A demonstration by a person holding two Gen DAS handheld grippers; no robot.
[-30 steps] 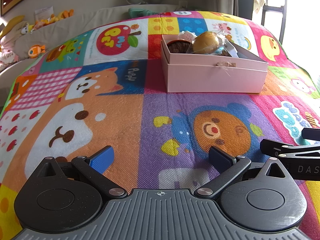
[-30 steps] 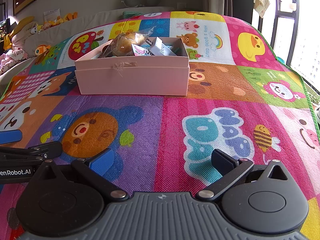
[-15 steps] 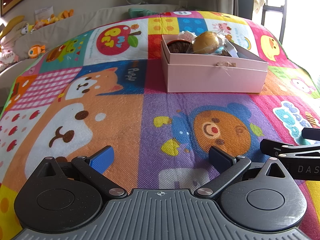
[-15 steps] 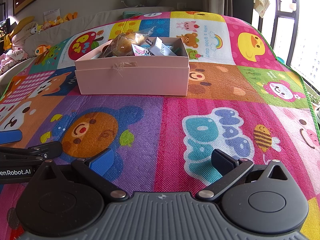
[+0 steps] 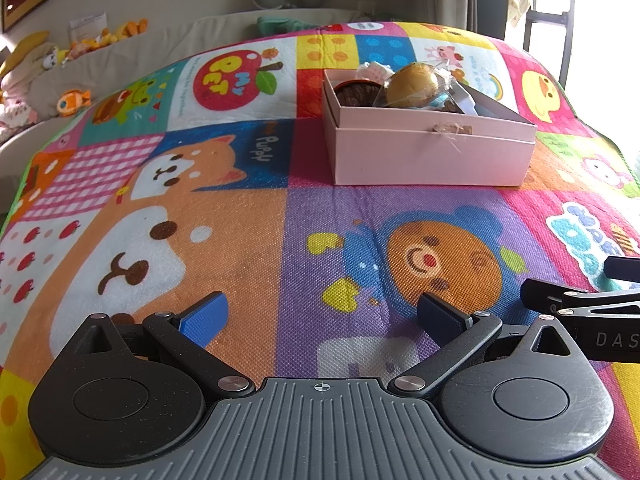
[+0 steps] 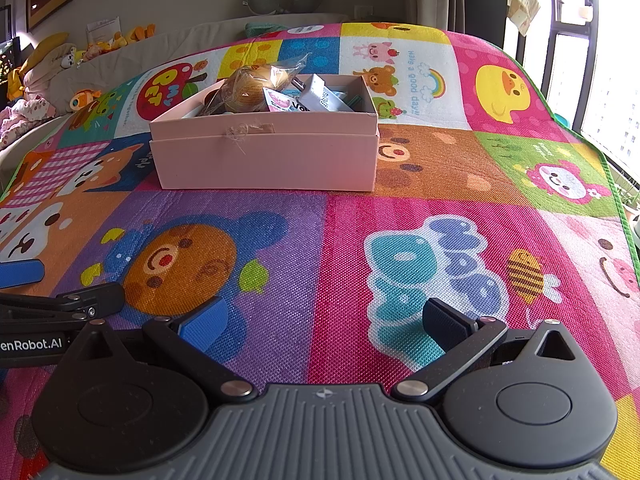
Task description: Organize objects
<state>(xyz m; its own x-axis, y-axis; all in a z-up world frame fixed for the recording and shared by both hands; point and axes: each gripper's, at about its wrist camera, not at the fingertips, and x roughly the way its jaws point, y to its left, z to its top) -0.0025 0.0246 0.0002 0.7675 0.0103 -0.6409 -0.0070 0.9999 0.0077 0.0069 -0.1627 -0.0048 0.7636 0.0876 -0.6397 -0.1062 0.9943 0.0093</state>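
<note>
Both claws sit low over a cartoon play mat (image 5: 224, 240), side by side, nothing in either. Left claw (image 5: 322, 316) released, jaws spread wide, blue pads apart over the purple bear square. Right claw (image 6: 324, 320) also released, jaws wide, over the purple/pink seam. Each claw's side shows at the edge of the other's view.

Pink cardboard box (image 6: 266, 156) stands on the mat well ahead of both claws, open top, seated in its lid or a second tray. Inside: wrapped round bun (image 5: 412, 86) in clear plastic, a dark brown cake-like item (image 5: 356, 92) at the left end, white packets (image 6: 320, 98) at the right end. Stuffed toys (image 5: 72, 98) along the far left edge, off the mat.
</note>
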